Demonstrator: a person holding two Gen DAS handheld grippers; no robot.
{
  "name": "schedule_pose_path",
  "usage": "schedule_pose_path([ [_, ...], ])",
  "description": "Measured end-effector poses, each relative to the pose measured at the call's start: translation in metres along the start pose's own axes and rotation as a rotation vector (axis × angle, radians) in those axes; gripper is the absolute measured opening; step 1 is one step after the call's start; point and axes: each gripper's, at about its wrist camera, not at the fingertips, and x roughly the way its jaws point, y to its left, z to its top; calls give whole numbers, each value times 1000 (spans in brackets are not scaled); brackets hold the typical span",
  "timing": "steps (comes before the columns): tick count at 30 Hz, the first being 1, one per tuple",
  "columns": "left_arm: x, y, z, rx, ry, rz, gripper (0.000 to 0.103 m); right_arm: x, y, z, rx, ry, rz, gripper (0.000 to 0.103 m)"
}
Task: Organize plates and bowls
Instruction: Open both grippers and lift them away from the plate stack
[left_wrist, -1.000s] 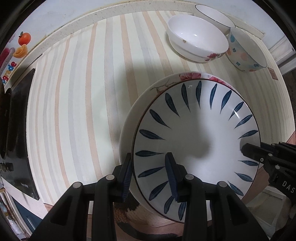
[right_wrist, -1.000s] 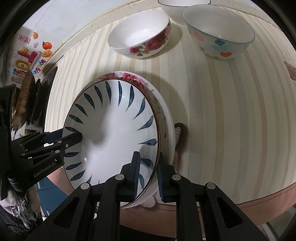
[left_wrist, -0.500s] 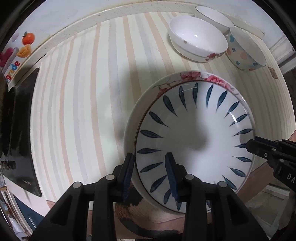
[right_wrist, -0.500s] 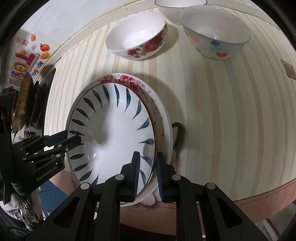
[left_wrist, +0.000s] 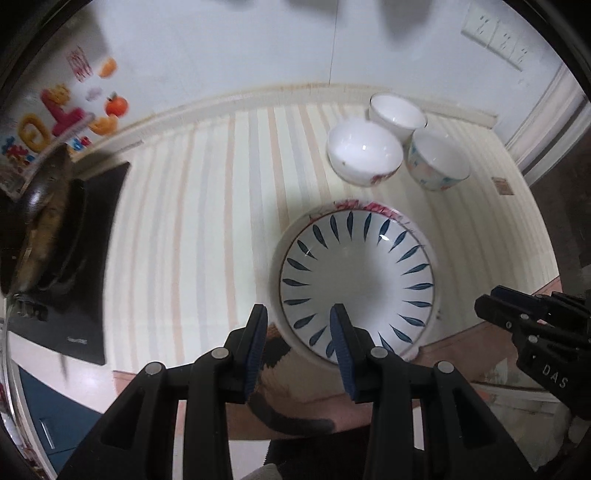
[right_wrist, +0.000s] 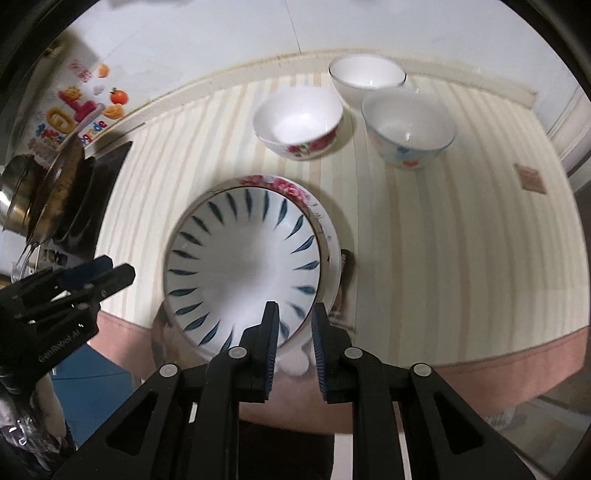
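Observation:
A white plate with blue leaf marks (left_wrist: 354, 284) (right_wrist: 243, 273) lies stacked on a floral-rimmed plate (left_wrist: 365, 206) (right_wrist: 280, 184) near the front edge of the striped table. My left gripper (left_wrist: 298, 314) hangs open well above the stack's near-left rim and touches nothing. Over the near-right rim, the jaws of my right gripper (right_wrist: 294, 314) are opening with nothing pressed between them. Each gripper also shows in the other's view: the right gripper (left_wrist: 487, 306) and the left gripper (right_wrist: 118, 273). At the back stand a floral bowl (left_wrist: 364, 153) (right_wrist: 299, 122), a plain white bowl (left_wrist: 397, 112) (right_wrist: 365, 75) and a pastel-patterned bowl (left_wrist: 437, 160) (right_wrist: 408, 131).
A black cooktop (left_wrist: 74, 258) with a pan of food (left_wrist: 40, 221) sits at the table's left end. Coloured stickers (right_wrist: 81, 110) are on the wall behind it. A small brown label (right_wrist: 530, 177) lies at the right. The table's pink front edge (right_wrist: 480, 354) runs just past the plates.
Both grippers have risen away from the stacked plates, which stay on the table and now look smaller. The right gripper's jaws stand wider than before.

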Motion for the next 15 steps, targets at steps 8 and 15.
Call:
schedule_pose_path([
  [8, -66, 5, -26, -16, -80, -34, 33, -72, 25, -38, 12, -86, 23, 28],
  [15, -96, 4, -53, -8, -90, -65, 33, -124, 46, -72, 14, -153, 31, 28],
])
